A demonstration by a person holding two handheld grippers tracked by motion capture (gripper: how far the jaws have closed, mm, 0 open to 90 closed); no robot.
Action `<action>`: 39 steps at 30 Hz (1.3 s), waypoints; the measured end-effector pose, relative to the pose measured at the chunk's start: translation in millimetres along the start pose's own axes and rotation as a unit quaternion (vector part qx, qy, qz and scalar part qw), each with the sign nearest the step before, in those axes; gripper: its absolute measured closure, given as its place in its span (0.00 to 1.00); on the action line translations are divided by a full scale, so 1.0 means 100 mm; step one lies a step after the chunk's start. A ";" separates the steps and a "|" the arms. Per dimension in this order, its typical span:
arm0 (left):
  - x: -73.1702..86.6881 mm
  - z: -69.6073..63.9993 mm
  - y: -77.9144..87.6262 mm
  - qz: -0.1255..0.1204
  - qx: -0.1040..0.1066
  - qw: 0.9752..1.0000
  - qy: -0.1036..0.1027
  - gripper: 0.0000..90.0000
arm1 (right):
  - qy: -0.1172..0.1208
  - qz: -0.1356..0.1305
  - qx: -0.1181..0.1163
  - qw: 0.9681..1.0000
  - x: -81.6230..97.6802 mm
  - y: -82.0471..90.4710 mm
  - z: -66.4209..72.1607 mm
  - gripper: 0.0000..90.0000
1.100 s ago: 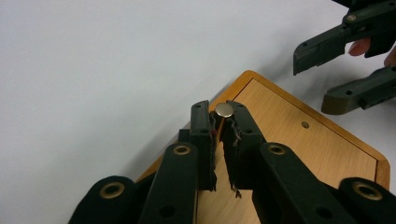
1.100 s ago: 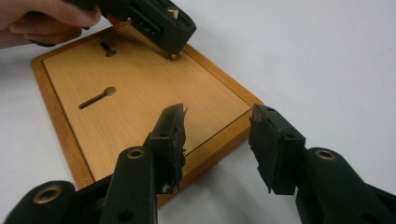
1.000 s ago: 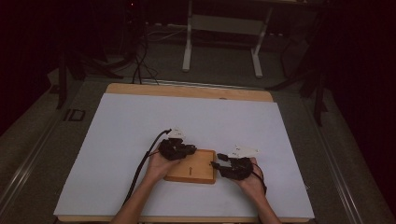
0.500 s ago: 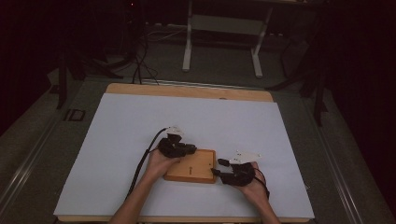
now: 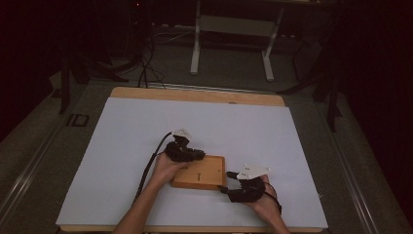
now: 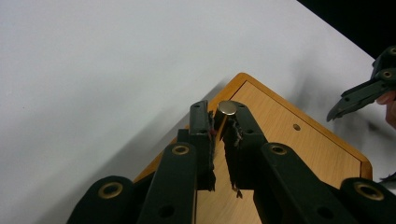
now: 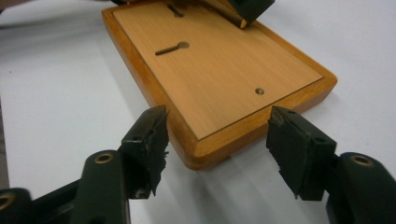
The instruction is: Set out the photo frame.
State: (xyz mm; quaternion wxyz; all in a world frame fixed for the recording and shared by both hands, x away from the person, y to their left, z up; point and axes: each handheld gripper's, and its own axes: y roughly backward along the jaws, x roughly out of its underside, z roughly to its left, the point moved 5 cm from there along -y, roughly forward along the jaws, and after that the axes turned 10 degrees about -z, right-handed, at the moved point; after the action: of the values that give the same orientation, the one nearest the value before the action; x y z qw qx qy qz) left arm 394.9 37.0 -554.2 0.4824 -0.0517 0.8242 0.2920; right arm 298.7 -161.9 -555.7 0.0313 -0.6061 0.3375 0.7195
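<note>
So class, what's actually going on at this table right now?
A person holds a gripper in each hand over a white table. The left gripper sits at one corner of a flat wooden board, its jaws nearly shut on a small round metal knob. The right gripper is open at the board's opposite end, a corner of the board between its jaws, which do not touch it.

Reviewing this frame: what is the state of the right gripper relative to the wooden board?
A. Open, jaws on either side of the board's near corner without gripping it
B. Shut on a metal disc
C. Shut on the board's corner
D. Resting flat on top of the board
A: in the right gripper view, the right gripper has its jaws spread wide, with the corner of the wooden board between them and gaps on both sides.
</note>
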 end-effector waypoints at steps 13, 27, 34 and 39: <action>-0.01 0.03 -0.02 0.014 0.012 1.000 0.016 0.91 | 0.010 0.024 -0.002 1.000 0.06 -0.07 0.03 0.35; -0.03 0.04 -0.04 0.028 0.007 0.999 0.018 0.91 | 0.032 0.058 0.032 0.997 0.17 -0.18 -0.03 0.28; -0.03 0.04 -0.05 0.029 0.002 0.999 0.016 0.92 | 0.041 0.053 0.036 0.997 0.15 -0.19 0.00 0.35; -0.05 0.05 -0.06 0.034 -0.002 0.999 0.020 0.92 | 0.049 0.049 0.053 0.996 0.14 -0.19 0.00 0.37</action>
State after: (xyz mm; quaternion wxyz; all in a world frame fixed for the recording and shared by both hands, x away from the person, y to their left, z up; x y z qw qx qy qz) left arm 403.3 33.7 -553.9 0.4552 -0.0300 0.8345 0.3090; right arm 303.6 -152.4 -577.0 0.0112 -0.6212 0.4052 0.6706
